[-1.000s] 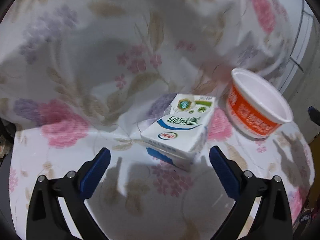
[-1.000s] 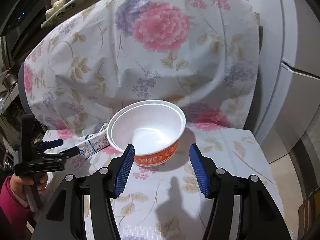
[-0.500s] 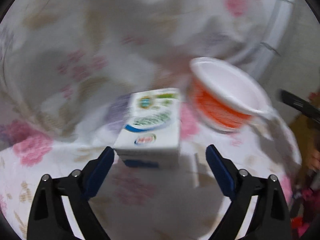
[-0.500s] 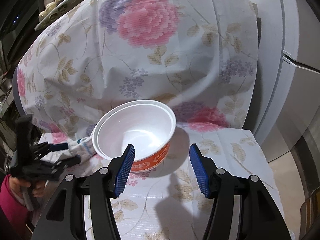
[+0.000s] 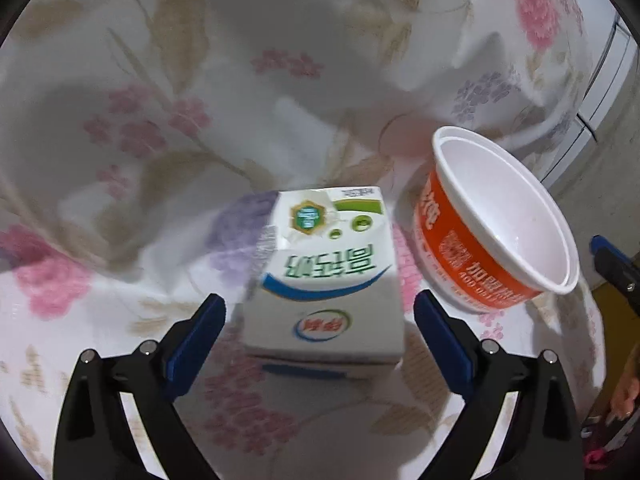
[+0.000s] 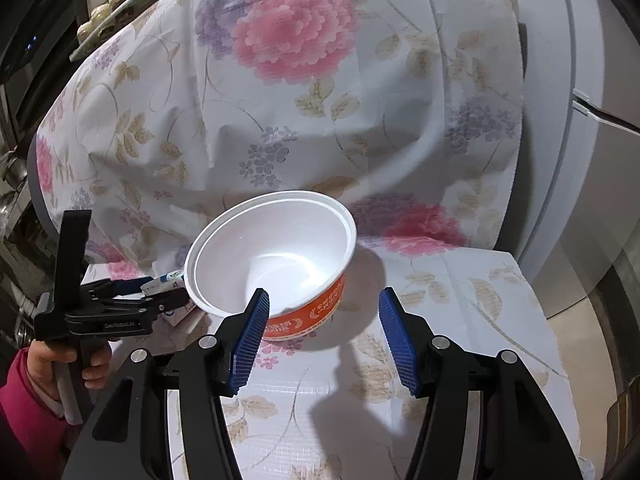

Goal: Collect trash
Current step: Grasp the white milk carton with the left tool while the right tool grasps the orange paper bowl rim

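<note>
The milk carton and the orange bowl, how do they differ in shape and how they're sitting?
The milk carton is a closed white box with blue and green print, lying flat; the orange bowl is round, open and empty, tipped on its side. The carton sits between the left claw pads; the bowl lies beyond the right claw. Both rest on the floral cloth.

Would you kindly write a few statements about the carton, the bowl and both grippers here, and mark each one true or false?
1. The left gripper is open, with the milk carton between its fingers. True.
2. The right gripper is shut on the orange bowl. False: it is open, with its fingers near the bowl's near side.
3. The bowl holds food. False: its white inside looks empty.
4. The carton lies on the floral cloth beside the bowl. True.
</note>
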The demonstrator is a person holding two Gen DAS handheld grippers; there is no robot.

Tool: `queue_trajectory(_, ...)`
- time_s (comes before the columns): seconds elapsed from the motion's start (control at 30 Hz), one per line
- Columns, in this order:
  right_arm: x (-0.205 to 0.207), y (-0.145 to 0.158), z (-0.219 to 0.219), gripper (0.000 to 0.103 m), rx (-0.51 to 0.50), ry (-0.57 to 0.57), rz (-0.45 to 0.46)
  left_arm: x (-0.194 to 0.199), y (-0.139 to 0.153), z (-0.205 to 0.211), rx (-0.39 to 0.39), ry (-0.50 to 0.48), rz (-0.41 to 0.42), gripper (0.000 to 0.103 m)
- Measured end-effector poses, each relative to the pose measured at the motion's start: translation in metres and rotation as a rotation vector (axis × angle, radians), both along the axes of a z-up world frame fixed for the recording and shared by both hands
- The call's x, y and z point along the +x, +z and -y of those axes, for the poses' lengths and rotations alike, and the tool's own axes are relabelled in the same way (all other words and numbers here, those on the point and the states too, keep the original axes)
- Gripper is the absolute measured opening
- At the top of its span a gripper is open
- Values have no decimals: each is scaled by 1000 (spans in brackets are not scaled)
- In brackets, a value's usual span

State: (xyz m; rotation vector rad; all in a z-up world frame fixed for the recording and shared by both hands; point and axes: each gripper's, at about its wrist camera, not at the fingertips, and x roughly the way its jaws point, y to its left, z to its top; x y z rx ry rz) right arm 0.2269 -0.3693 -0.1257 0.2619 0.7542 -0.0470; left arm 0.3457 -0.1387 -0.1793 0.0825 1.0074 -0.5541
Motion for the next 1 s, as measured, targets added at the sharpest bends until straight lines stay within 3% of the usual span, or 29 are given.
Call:
queue_trajectory(0.07,9,-4,4,58,18,-4,-12,-2,-1,3,17,-6,1,73)
queue_trajectory(0.17,24,-11,13,53,52,-43,-44,-15,8,4,34,7,67,72)
queue_trajectory(0.3,40,-21,23,28,126,-97,-80,-36,23,-5,33,49,155,71)
queue_trajectory(0.33,42,-24,25,16,147,-104,-89,-39,28,-8,33,55,172,71)
queue_trajectory(0.43,39,-22,26,6,186,-114,-74,-62,40,-15,14,71,214,71)
queue_trajectory(0.67,-4,15,11,5,118,-104,28,-108,61,-36,-32,117,291,71)
queue_trajectory(1.0,-91,33,13,5,100,-137,7,-181,74,-30,-60,124,299,72)
